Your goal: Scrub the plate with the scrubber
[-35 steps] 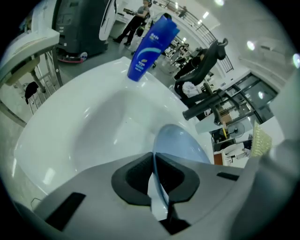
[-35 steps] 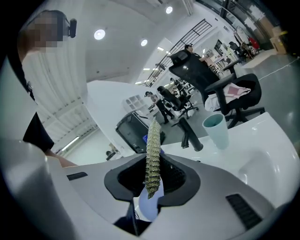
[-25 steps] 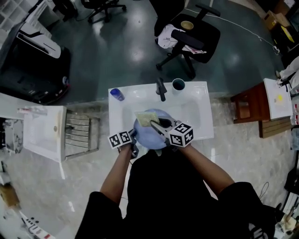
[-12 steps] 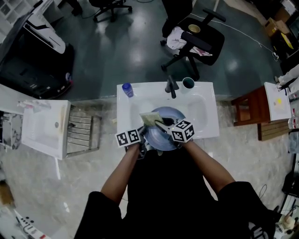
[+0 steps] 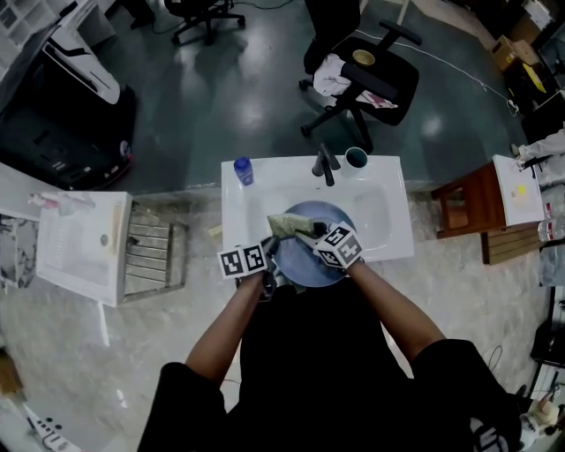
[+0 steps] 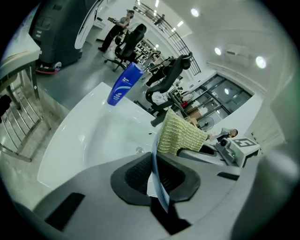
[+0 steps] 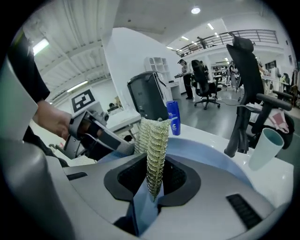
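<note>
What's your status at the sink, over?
Left gripper shut on plate rim. Right gripper shut on scrubber, against plate, over sink. Nothing blocking.

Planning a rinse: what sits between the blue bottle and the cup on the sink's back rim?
The black faucet, seen in the head view, between the blue bottle and the cup.

You get bright, even light from ceiling lamps [image 7: 195,10]; the floor [image 5: 221,97] shows soft glare; gripper views bend, darkening at edges.

An open office-lab hall: swivel chair [image 5: 381,86], freestanding sink [image 5: 390,212].
</note>
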Motion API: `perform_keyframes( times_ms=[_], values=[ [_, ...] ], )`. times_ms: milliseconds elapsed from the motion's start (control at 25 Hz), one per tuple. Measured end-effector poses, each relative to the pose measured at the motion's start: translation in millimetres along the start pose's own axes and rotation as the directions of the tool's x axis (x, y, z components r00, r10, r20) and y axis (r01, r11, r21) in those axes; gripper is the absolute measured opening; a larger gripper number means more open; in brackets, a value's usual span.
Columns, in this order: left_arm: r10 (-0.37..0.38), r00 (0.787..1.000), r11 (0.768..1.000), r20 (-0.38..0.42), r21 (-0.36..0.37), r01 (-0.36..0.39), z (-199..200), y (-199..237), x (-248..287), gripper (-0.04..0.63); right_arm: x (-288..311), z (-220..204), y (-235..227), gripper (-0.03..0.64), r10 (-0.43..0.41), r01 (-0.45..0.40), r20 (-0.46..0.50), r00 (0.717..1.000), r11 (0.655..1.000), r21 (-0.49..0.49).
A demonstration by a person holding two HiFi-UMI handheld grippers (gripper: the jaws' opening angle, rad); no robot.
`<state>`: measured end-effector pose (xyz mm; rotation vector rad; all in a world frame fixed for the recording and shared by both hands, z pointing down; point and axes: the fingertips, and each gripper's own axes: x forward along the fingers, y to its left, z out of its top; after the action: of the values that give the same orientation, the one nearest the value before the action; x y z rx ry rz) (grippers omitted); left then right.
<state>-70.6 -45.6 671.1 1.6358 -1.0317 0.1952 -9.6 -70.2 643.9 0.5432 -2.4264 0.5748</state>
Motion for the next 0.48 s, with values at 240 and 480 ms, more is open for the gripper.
perform_keyframes(
  times_ms=[240,480],
  values=[
    [-0.027,0.999,0.999,-0.023,0.034,0.028,-4,-9,2,0.028,6,0,-10,0.066,-0.091,0.089,-0.051,0.995,0.995,-0.051],
    [-0.045,0.998,0.998,-0.032,0.031,0.046,-7,-13,3,0.029,12,-1,-16,0.066,-0.174,0.160,-0.095,0.980,0.977,-0.143]
  ],
)
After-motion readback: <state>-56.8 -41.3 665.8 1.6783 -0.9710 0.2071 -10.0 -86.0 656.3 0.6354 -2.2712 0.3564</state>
